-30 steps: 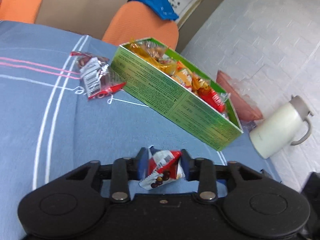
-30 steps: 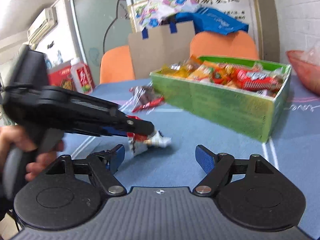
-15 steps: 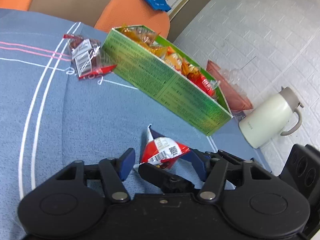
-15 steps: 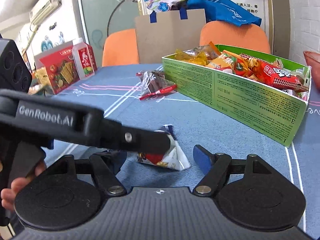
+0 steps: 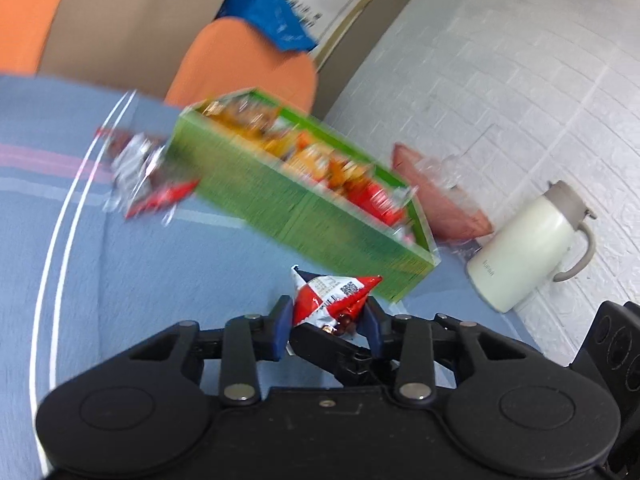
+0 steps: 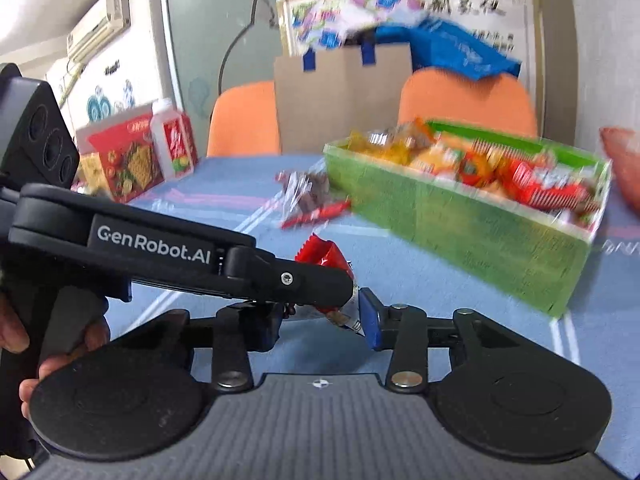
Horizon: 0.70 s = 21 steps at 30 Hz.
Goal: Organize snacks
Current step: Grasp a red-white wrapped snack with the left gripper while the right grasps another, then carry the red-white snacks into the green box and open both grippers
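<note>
Blue tablecloth (image 5: 160, 280), green snack box (image 5: 304, 208), wrapped snack (image 5: 140, 176)

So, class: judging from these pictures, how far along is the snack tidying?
Done: the green cardboard box already holds many wrapped snacks. In hand: both claws, left and right, close around one red-and-white packet. Left: that packet and the clear-wrapped red snack beside the box.

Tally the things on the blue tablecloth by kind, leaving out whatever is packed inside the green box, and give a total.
Green snack box: 1
Loose snack packets: 2, a red and white packet between the grippers' fingers and a clear and red one beside the box
White thermal jug: 1
Red cartons at the far corner: 2
Reddish bag behind the box: 1
Total: 7
</note>
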Each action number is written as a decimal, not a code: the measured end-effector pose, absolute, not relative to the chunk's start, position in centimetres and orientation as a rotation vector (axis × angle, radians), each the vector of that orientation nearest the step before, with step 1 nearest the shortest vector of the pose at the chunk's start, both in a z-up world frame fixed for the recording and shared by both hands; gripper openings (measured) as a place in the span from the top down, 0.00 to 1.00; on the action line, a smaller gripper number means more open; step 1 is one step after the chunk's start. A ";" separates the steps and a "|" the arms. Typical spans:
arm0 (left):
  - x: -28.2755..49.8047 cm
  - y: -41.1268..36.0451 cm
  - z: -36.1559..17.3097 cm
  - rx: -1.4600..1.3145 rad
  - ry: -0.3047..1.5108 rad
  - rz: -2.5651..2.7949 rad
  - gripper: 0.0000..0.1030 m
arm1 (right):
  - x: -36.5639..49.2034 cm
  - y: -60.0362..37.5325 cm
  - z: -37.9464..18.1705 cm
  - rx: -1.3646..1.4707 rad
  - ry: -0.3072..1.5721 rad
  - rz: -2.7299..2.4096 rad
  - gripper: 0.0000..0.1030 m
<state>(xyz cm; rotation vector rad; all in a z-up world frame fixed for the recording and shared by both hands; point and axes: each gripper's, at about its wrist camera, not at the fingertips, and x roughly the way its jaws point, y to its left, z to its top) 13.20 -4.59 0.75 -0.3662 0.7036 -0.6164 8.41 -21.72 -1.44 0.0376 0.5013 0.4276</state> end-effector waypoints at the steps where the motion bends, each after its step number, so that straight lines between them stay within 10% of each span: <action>1: 13.4 -4.9 1.3 -0.362 0.691 -0.624 0.14 | 8.4 -22.0 -0.9 0.039 0.480 0.420 0.33; 21: 23.2 -12.8 4.4 -0.270 0.606 -0.669 0.15 | 16.2 -28.7 1.8 0.118 0.309 0.288 0.32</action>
